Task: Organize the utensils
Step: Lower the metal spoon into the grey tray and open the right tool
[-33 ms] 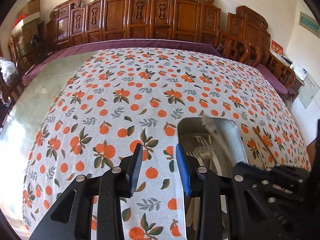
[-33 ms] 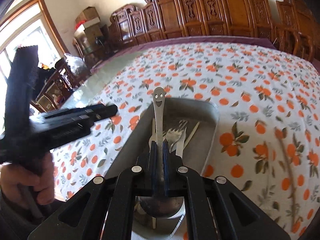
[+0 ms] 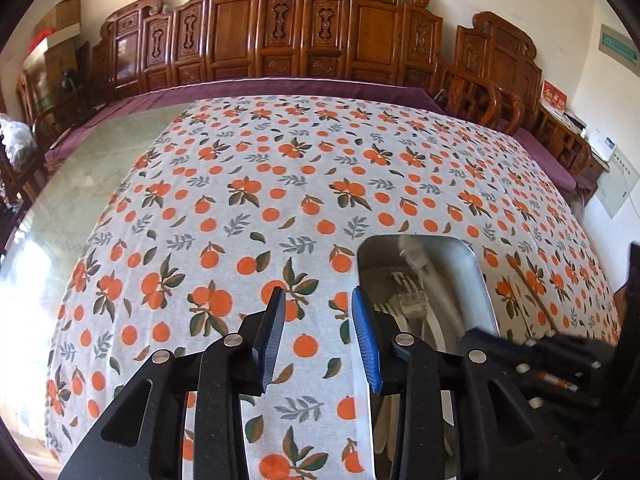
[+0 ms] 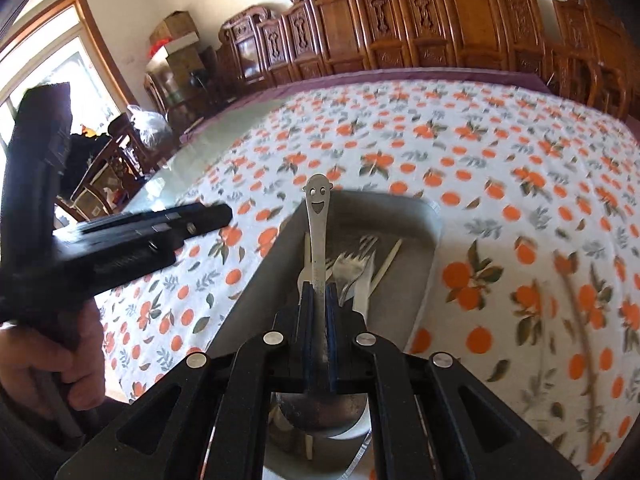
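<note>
The right gripper [image 4: 319, 300] had its two blue-padded fingers pinched tight on the shaft of a stainless steel spoon with a smiley face cut into its handle tip [image 4: 318, 240]. The spoon was held backwards: bowl tucked back under the gripper body, smiley end poking forward and up. All of that hung right over a rectangular metal tray with rounded corners [image 4: 420, 224], and inside the tray lay a few steel forks [image 4: 348, 268] plus some pale chopstick-looking sticks [image 4: 386, 264], kind of jumbled together.

The left gripper [image 3: 318, 336] was a different story: fingers spread apart with nothing between them, just hovering over the white tablecloth printed with oranges and green leaves [image 3: 240, 220], immediately left of the tray [image 3: 480, 276]. In the right wrist view the left gripper [image 4: 192, 216] showed up as a black blur off to the left side of the tray, with the person's hand [image 4: 52, 360] wrapped around its handle.

Further out, the cloth didn't cover the whole table, so a shiny greenish glass tabletop [image 3: 88, 184] was exposed on the left. Behind that ran a row of carved dark-wood chairs [image 3: 304, 36] along the wall, and some cardboard boxes [image 4: 176, 34] were stacked in the corner near a window.
</note>
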The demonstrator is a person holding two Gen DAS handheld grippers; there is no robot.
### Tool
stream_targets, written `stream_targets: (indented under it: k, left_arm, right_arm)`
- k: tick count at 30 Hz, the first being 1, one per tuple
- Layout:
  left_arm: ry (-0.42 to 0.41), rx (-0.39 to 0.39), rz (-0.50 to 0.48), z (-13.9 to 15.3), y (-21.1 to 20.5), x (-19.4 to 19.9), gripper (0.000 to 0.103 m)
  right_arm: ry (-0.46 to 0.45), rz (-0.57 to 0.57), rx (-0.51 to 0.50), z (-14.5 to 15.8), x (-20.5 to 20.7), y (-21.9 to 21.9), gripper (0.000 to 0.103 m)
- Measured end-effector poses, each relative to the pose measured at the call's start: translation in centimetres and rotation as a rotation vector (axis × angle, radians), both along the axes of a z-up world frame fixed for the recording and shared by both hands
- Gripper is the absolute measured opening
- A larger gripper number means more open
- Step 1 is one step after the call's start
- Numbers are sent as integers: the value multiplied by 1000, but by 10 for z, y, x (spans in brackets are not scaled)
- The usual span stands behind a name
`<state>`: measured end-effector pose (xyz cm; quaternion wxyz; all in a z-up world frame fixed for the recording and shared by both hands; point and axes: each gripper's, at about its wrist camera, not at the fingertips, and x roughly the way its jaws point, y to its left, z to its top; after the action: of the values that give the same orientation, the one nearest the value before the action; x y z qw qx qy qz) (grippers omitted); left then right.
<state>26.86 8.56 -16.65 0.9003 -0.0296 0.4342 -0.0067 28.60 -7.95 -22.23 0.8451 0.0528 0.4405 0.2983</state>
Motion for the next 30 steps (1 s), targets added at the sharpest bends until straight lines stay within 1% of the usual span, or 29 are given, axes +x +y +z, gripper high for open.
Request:
stream_targets:
  k: [2,9,12,14,16,21,24,26,30]
  left_arm:
    - [2,0,3,-1,2,0,32]
    - [2,0,2,-1,3,0,32]
    - [3,1,1,-1,3,0,32]
    - [1,2,0,-1,2,-1,32]
    - [-7,0,-3,1,1,-2,32]
    - [-17,-14,-19,6,-5,-6,32]
    - [-24,-17,-40,8,-14,-8,33]
    - [-31,-22,-54,10,-20,-10,39]
    - [-42,-28,-78,12,-33,-12,43]
  right_arm:
    - [-8,4,-27,-5,-3,6,7]
    - [-4,21,-51,-13,-6,14,7]
    - [-20,21,-67,-13,-7,13,9]
    - [-32,24,-59,-10,-9,10,9]
    - [-24,31,-40,-6,-9,5,9]
    - [-86,22,-27,20,-16,-28,9]
    - [-122,-17,-44,36,-16,-59,9]
    - [-143,-45,-63,44,-15,-80,9]
    - [-189,-88,-136,50,-15,-115,9]
